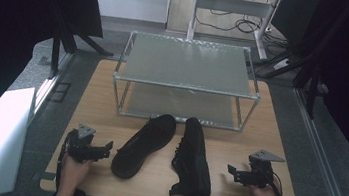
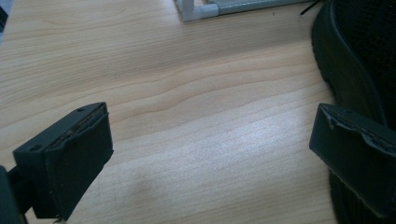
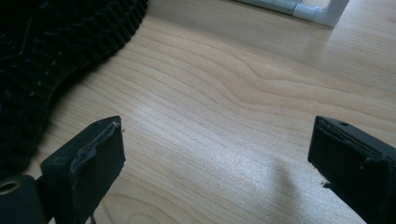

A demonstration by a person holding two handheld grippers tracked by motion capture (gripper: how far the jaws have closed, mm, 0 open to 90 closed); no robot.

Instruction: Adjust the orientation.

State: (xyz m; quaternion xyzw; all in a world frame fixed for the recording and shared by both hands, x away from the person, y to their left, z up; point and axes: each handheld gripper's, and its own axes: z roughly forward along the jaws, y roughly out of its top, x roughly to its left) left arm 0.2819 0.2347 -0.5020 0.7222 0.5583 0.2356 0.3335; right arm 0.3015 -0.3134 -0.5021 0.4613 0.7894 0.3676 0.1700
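high view shows two black shoes (image 1: 166,150) on the counter (image 1: 236,151), just in front of the metal rack (image 1: 186,87). left hand-held gripper (image 1: 89,149) and right hand-held gripper (image 1: 244,174) sit beside the shoes, jaws apart, holding nothing. i think nothing is done yet.

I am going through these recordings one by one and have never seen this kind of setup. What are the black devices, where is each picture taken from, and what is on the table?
A person sits at a wooden table, holding a two-jaw tool in each hand: the left gripper and the right gripper. The high view looks down from above. The other two pictures come from cameras riding on each gripper, looking along its own black jaws. Both grippers stand open and hold nothing. Between them lie two black shoes: the left shoe is upright, the right shoe is tipped on its side. Behind the shoes stands a two-tier metal shelf rack.
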